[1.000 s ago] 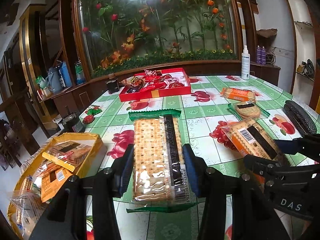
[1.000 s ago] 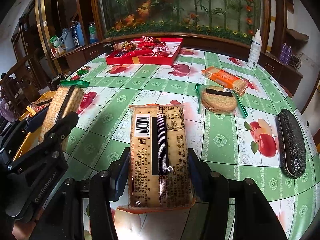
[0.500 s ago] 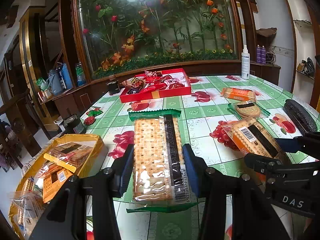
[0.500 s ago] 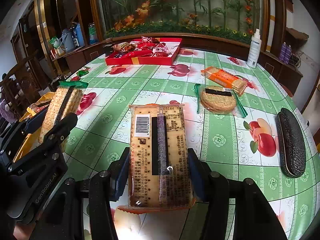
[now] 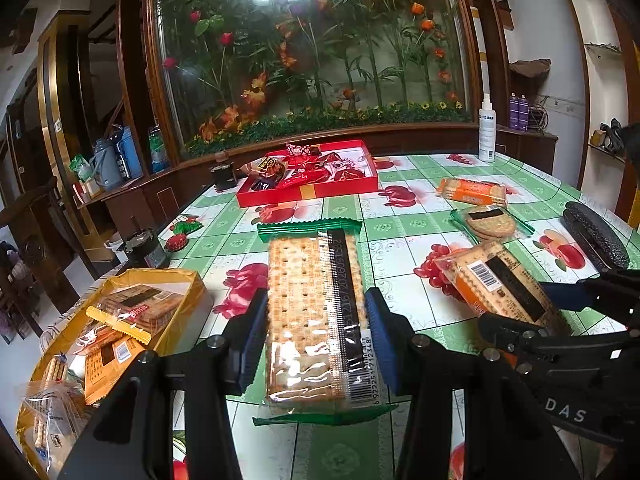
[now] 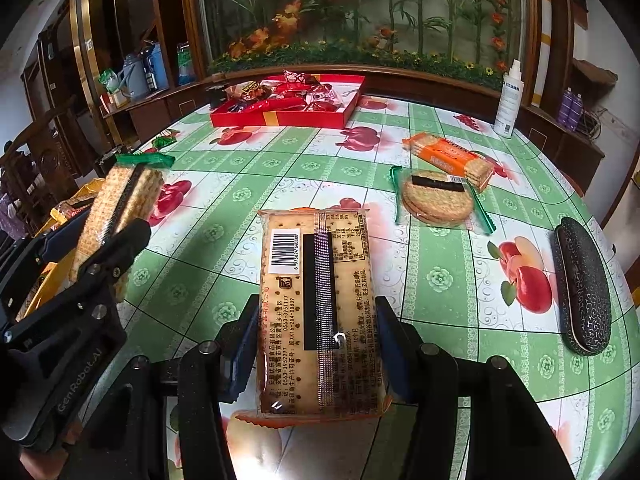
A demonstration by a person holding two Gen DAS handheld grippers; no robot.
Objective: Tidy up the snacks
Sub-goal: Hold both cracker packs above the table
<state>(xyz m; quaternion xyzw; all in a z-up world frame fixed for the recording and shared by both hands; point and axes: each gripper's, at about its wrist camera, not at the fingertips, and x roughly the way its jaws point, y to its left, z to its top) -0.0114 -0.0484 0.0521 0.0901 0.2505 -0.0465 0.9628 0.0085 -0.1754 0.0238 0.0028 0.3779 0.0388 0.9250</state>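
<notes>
Your left hand-held gripper (image 5: pixel 316 344) is clamped on the green-edged cracker pack (image 5: pixel 314 320), its blue pads pressing both long sides, and the pack is held lengthwise above the tabletop (image 5: pixel 400 280). Your right hand-held gripper (image 6: pixel 318 346) is clamped the same way on the orange-edged cracker pack (image 6: pixel 318 312), barcode side up, just beside the left one. Below and to your left, at the tabletop's edge, sits the yellow bag (image 5: pixel 176 280), open and already holding several biscuit packs. Farther out on the right side of the green fruit-print cloth lies the round biscuit pack (image 6: pixel 438 198), with the orange wafer pack (image 6: pixel 448 156) touching or just behind it; you cannot tell which. The dark glasses case (image 6: pixel 582 288) lies near the right edge, well apart from both. Beyond these, the red candy box (image 6: pixel 288 106) rests near the far edge, filled with wrapped sweets, and the white spray bottle (image 6: pixel 509 100) stands upright at the far right against the wooden ledge.
</notes>
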